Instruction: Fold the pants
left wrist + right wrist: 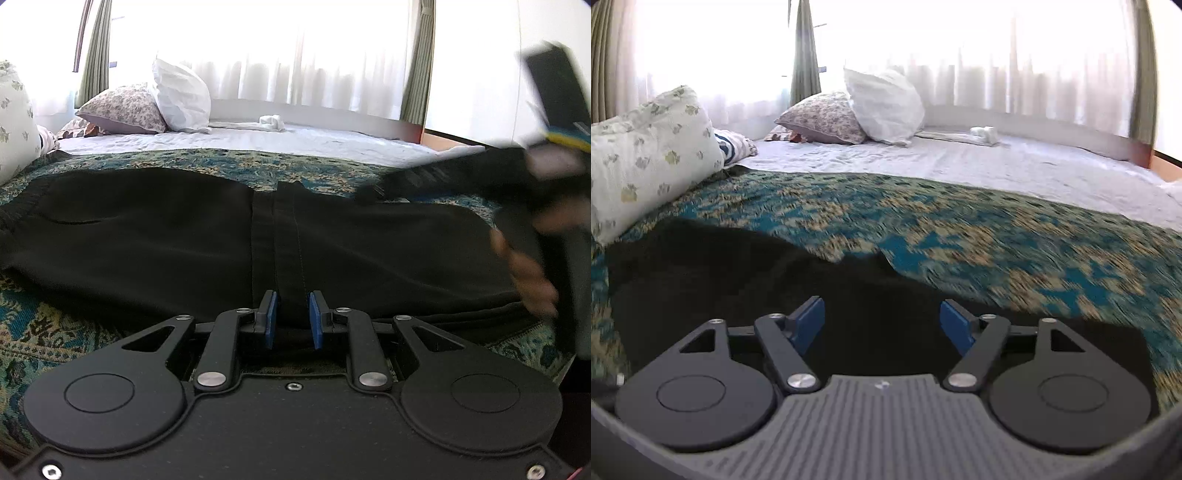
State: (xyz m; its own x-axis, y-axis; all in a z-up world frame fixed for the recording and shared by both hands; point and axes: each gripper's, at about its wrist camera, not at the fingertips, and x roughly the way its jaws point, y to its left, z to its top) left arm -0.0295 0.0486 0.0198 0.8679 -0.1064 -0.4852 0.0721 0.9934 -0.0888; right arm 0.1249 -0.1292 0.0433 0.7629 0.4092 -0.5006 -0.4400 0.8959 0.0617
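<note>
Pants (147, 236) spread flat, black, across the patterned bedspread (960, 229).
Left gripper (291, 317) has its jaws clamped on the near hem fold; right gripper (882, 325) hovers above the cloth, jaws wide apart, holding nothing.

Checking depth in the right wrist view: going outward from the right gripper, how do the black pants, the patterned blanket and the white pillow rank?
1. Black pants, just beyond the right gripper.
2. Patterned blanket, behind them.
3. White pillow, far back by the curtains.
</note>
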